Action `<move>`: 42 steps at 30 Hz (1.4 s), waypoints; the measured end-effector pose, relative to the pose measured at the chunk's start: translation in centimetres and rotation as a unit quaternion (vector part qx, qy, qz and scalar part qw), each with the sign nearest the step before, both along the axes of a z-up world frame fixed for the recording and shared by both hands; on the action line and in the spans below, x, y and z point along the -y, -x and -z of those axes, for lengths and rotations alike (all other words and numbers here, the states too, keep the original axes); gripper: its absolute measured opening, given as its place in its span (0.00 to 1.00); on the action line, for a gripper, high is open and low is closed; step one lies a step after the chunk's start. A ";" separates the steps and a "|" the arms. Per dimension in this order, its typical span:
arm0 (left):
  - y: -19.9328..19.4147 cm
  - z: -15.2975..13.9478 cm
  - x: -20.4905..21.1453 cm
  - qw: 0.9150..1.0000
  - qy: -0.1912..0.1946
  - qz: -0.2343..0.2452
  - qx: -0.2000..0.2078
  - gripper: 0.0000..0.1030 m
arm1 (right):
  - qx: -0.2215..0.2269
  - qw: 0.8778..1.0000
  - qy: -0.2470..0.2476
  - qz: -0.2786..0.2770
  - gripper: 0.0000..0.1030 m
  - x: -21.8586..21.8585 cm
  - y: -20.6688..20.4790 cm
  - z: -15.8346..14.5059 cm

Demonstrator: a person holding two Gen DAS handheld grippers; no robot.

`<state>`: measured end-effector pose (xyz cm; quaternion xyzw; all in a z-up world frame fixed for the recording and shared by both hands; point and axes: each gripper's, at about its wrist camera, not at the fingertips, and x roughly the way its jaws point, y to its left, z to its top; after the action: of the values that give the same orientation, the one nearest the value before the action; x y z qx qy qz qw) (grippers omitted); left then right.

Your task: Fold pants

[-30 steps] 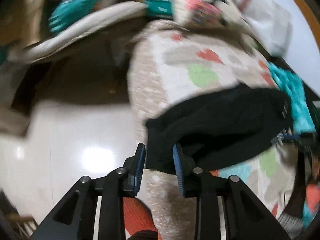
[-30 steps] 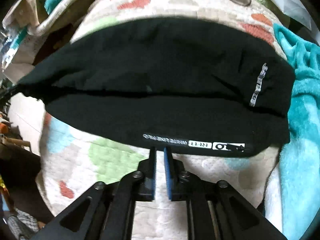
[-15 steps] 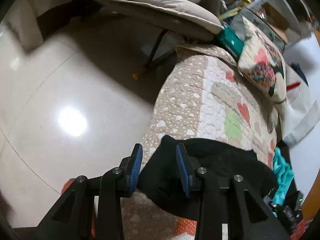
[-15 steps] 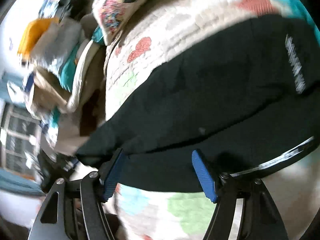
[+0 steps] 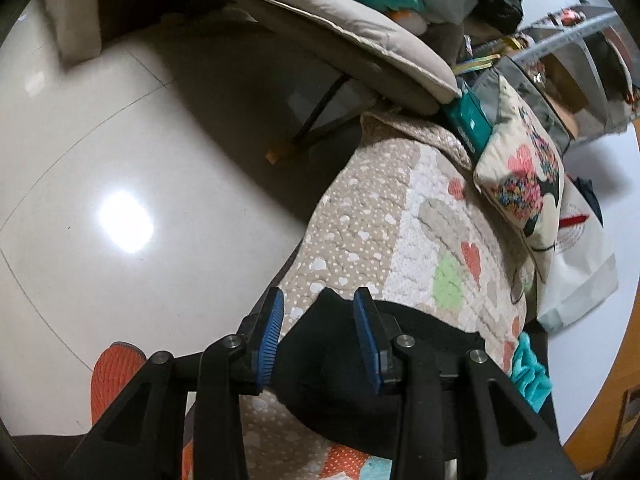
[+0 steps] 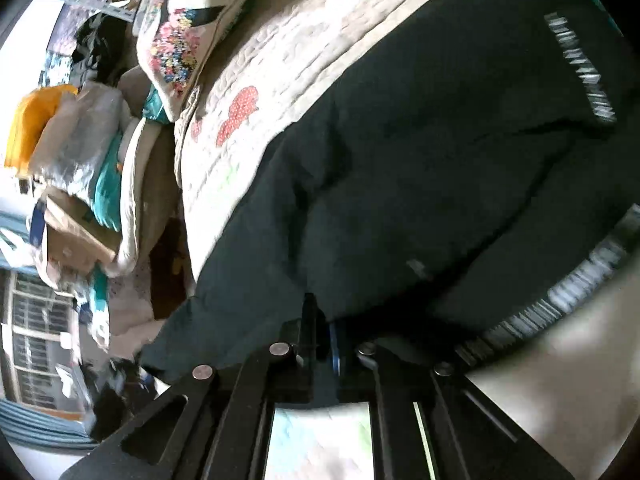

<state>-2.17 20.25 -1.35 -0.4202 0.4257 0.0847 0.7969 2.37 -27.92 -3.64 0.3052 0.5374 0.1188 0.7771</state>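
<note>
left wrist view – left gripper [image 5: 318, 332] spread wide around black pants [image 5: 400, 360] corner on quilt [image 5: 360, 240], right gripper [image 6: 322, 336] clamped on pants edge

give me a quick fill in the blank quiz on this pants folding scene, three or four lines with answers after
1. The pants lying on the quilt are ____ in colour.
2. The left claw has its blue pads ____, with a corner of the pants between them.
3. The right claw is ____ on the edge of the pants.
4. In the left wrist view, the heart on the quilt just above the green patch is ____.

Missing words: black; open; shut; red
</note>
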 end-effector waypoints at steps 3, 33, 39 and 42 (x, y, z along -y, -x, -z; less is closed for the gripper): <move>0.5 -0.3 -0.6 1.000 -0.001 -0.016 -0.001 0.35 | -0.036 0.999 0.037 -0.006 0.07 2.1 3.5 1.4; 3.3 -5.0 -5.4 0.994 0.002 -0.086 0.073 0.39 | 0.193 0.803 0.228 -0.515 0.12 -29.3 -0.1 -1.0; 3.1 -5.2 -5.3 0.993 -0.007 -0.090 0.074 0.41 | 0.206 0.835 0.212 -0.465 0.12 -31.2 -3.7 -3.0; 3.0 -5.0 -5.0 0.993 -0.023 -0.091 0.065 0.41 | 0.186 0.854 0.213 -0.436 0.13 -33.0 -6.5 -1.4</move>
<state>-5.17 25.27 3.63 -0.4437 0.3308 0.1389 0.8213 8.86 5.11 -2.28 -0.1615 0.4734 0.3828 0.7767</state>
